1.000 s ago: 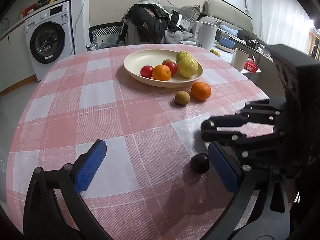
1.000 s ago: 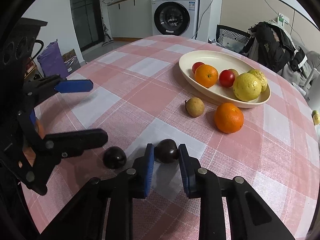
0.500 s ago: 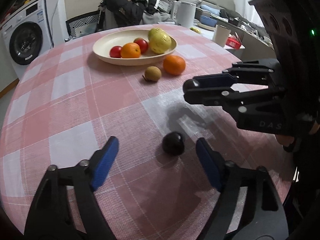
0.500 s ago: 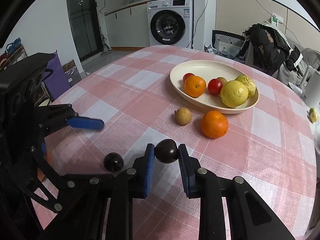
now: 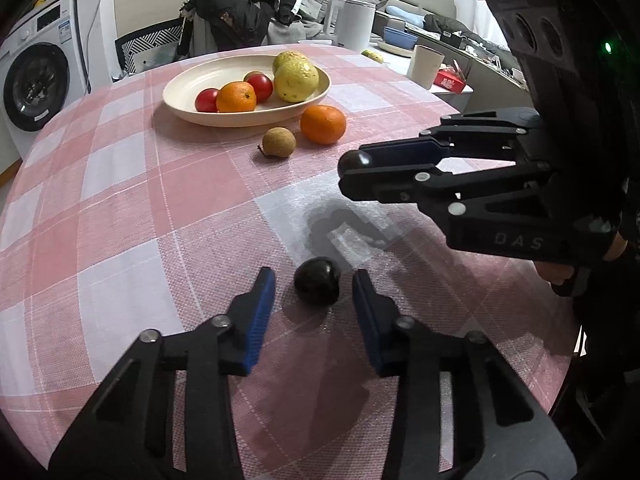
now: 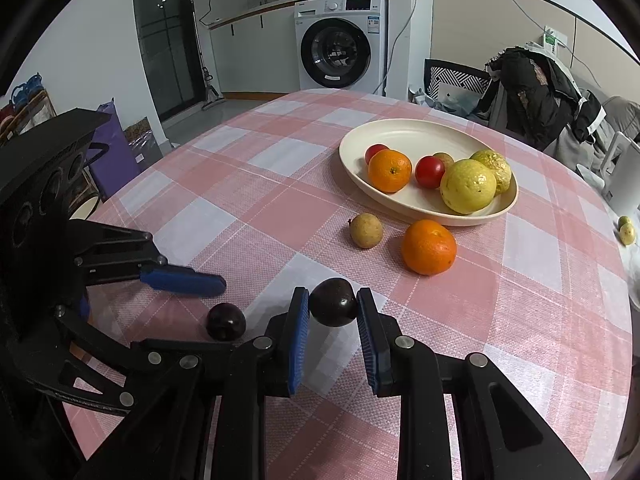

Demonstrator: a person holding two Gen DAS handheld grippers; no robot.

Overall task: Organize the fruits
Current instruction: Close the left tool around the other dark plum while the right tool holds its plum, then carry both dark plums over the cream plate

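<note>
A dark round fruit (image 5: 317, 286) lies on the pink checked tablecloth, between the blue pads of my left gripper (image 5: 312, 278). Its jaws are closing, with a gap still showing on each side of the fruit. My right gripper (image 6: 333, 300) is shut on a second dark fruit (image 6: 333, 307) and holds it just above the cloth; in the left wrist view it reaches in from the right. Farther back lie an orange (image 6: 429, 247) and a small brown fruit (image 6: 366, 231), in front of the cream plate (image 6: 400, 128), which holds an orange, two red fruits and yellow-green ones.
The round table's edge curves close behind both grippers. Beyond the table stand a chair draped with a black jacket (image 5: 236, 12), a washing machine (image 6: 340, 48), and a side counter with a white kettle (image 5: 356, 24) and a cup (image 5: 426, 66).
My left gripper has swung over to the dark fruit on the cloth, and its jaws have narrowed from wide open to close around it. The right gripper keeps its fruit and stays put.
</note>
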